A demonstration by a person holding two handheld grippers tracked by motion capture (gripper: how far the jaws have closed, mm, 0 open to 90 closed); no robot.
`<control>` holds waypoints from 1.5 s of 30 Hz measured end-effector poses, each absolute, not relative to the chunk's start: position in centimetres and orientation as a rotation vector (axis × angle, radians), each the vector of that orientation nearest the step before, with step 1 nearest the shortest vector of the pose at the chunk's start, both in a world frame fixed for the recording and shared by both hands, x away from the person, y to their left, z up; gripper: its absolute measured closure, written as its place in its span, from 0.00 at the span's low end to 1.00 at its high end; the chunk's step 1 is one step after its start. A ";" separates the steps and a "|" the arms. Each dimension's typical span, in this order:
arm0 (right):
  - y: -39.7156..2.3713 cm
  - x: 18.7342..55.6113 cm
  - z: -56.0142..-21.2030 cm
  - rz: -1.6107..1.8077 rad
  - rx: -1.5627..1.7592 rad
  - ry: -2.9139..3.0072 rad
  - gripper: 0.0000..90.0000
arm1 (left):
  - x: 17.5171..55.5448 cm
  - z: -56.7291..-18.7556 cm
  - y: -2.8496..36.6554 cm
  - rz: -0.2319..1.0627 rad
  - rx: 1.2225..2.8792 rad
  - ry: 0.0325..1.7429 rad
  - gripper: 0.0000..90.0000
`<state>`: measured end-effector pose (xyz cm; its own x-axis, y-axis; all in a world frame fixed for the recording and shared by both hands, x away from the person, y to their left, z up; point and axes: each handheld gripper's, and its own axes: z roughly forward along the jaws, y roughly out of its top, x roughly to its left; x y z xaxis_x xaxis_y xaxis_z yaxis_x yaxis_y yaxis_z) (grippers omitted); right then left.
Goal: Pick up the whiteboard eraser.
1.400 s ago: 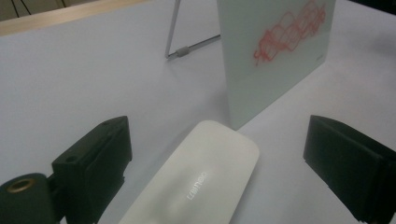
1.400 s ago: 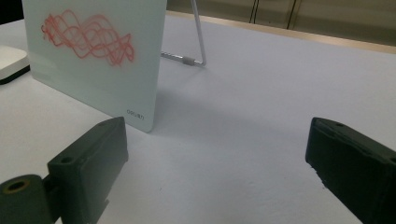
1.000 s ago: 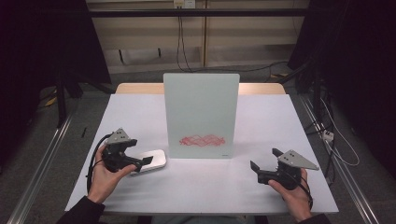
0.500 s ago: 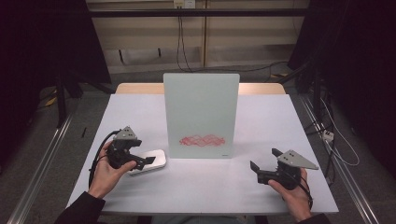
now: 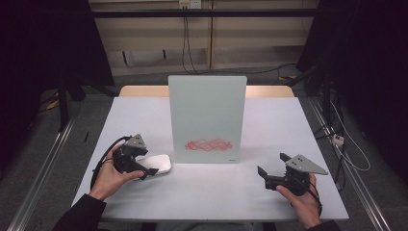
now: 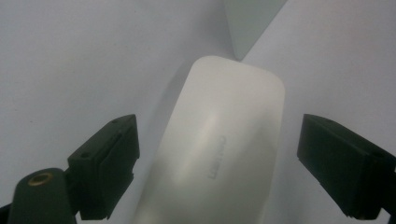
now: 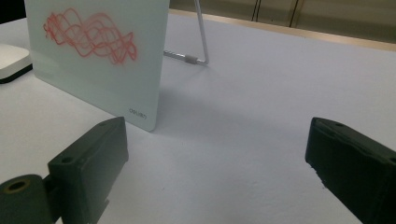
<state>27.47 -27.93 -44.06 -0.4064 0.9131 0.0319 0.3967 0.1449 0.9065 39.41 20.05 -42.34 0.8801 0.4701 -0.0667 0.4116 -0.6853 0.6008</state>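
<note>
Eraser (image 6: 219, 144) sits on the near-left of the table (image 5: 216, 187), just left of the upright whiteboard (image 5: 207, 118), and the left hand-held gripper (image 6: 217, 172) is already straddling it. Long axis runs straight out between the jaws, which have just been closing but aren't touching it yet. Right hand-held gripper (image 5: 272, 171) is wide open, well off to the right.

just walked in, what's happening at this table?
A person works at a white table with a hand-held gripper in each hand. The left hand-held gripper straddles a white eraser lying flat beside an upright whiteboard marked with red scribbles; its jaws have just been closing but the pads are not yet touching it. The right hand-held gripper rests open on the table, holding nothing.
</note>
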 end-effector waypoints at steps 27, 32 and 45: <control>-27.9 27.5 -44.1 1.208 1.246 1.882 0.07 | 40.0 -44.0 19.2 0.102 2.525 0.490 0.28; -27.9 27.5 -44.1 1.209 1.245 1.882 0.07 | 39.9 -43.8 19.3 0.083 2.532 0.471 0.32; -27.9 27.5 -44.1 1.213 1.245 1.882 0.07 | 39.7 -43.5 19.3 0.067 2.517 0.506 0.34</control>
<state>27.52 -27.94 -44.11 -0.4031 0.9149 0.0200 0.3960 0.1546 0.9051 39.70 19.31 -43.49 0.9272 0.3697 -0.0598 0.3413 -0.7688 0.5408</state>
